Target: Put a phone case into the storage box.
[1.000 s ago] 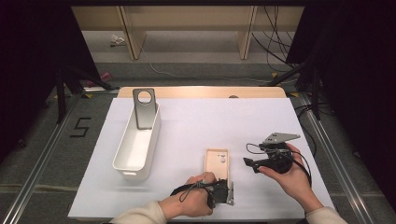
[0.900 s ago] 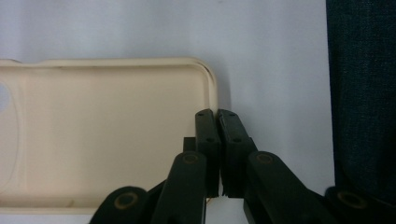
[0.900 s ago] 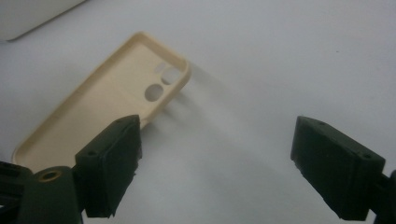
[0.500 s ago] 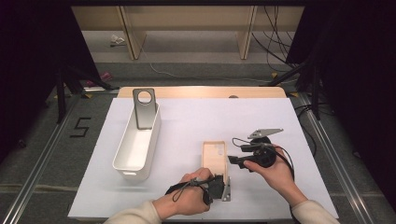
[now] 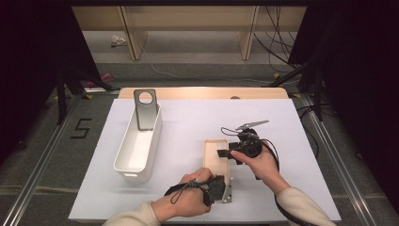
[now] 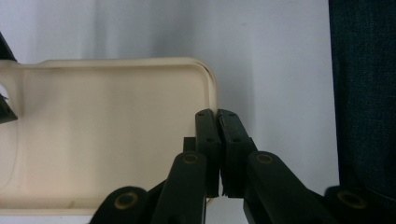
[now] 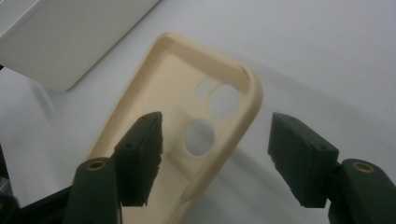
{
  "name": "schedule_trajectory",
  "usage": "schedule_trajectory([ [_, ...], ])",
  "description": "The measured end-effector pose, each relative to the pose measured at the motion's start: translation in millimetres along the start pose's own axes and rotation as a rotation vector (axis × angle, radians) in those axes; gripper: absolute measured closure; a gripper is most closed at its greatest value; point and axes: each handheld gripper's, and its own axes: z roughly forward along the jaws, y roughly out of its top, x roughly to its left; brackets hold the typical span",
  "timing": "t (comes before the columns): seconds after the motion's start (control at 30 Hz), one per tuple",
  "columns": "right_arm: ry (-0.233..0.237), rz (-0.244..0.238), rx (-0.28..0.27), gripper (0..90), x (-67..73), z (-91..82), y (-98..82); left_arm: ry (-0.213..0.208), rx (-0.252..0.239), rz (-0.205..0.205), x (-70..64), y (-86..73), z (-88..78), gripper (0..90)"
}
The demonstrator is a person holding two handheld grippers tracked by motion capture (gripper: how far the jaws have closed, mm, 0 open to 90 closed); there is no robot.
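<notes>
My left gripper (image 5: 221, 187), low and just right of centre in the high view, is clenched on the near edge of the cream phone case (image 5: 217, 157); in the left gripper view the two black jaws meet on the thin rim of the phone case (image 6: 107, 140) near its rounded corner, at the middle of that frame. The case lies on the white worktop (image 5: 188, 127), open side up, at centre right of the high view, well apart from the white bin (image 5: 136, 150) to its left, which has a grey plate with a round hole (image 5: 145, 108) leaning at its far end. My right gripper (image 5: 225, 153) comes in from the right of the high view, level with the far half of the case. In the right gripper view its jaws have just been closing and stand apart on either side of the case's right rim, with the camera cut-outs (image 7: 210, 116) showing in the middle of the frame between them. The pads do not seem to press on the rim yet, though the left pad's contact is hard to judge from this angle. A corner of the white bin (image 7: 70, 42) shows at the upper left of that frame.
</notes>
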Motion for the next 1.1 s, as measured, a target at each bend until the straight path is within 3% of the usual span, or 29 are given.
schedule_trajectory([
  [0.23, 0.025, 0.006, -0.011, 55.1, -1.1, -1.7, 0.9, -0.006, -0.005, 0.007, -1.5, 1.9, -0.7, 87.6],
  [0.4, 0.056, 0.047, -0.042, 70.8, -3.4, -7.7, 0.9, -0.014, -0.019, 0.000, -1.1, 1.3, 0.7, 87.6],
  [0.53, 0.089, 0.096, -0.059, 74.6, -5.2, -12.6, 1.0, -0.016, -0.035, -0.010, 0.7, -0.1, 2.2, 87.5],
  [0.9, 0.132, 0.149, -0.130, 81.9, 0.3, -25.8, 3.4, 0.002, -0.081, -0.040, 6.9, -6.5, 7.6, 86.9],
  [1.03, 0.154, 0.158, -0.172, 82.1, 1.5, -34.0, 5.2, 0.019, -0.143, -0.079, 9.7, -10.4, 3.7, 83.3],
  [1.1, 0.127, 0.135, -0.190, 82.1, 1.9, -38.6, 6.0, 0.017, -0.205, -0.110, 11.2, -13.7, -2.1, 77.1],
])
